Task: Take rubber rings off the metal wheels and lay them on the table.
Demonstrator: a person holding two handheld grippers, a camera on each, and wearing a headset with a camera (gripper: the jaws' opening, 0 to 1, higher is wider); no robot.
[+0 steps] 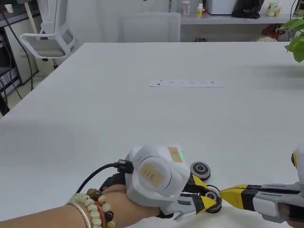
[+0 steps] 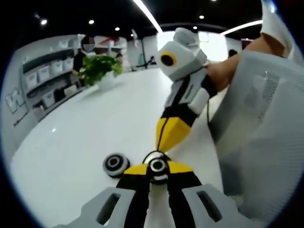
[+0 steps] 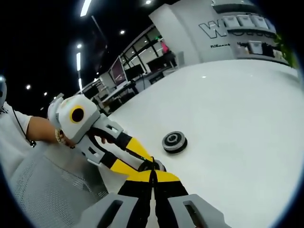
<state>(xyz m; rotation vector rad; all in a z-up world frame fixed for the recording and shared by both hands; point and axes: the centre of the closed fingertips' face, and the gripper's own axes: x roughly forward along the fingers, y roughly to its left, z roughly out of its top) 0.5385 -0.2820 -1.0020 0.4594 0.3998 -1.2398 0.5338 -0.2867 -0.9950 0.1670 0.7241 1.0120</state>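
Observation:
My left gripper (image 1: 207,201) (image 2: 157,170) is shut on a small metal wheel (image 1: 213,194) (image 2: 158,166) (image 3: 158,165) with a black rubber ring, held just above the white table (image 1: 142,109). The right gripper (image 1: 222,195) (image 3: 153,175) comes in from the right. Its yellow jaws are pressed together at that wheel's rim, pinching the rubber ring. In the left gripper view the right gripper (image 2: 160,147) meets the wheel from above. A second wheel (image 1: 200,169) (image 2: 116,164) (image 3: 174,142), ring on, lies flat on the table close by.
A flush socket panel (image 1: 185,83) sits mid-table. A white chair (image 1: 50,35) stands at the far left, a shelf with jars along the back wall, and a green plant (image 1: 297,40) (image 2: 97,69) at the right edge. A grey mesh chair back (image 2: 266,142) is near me.

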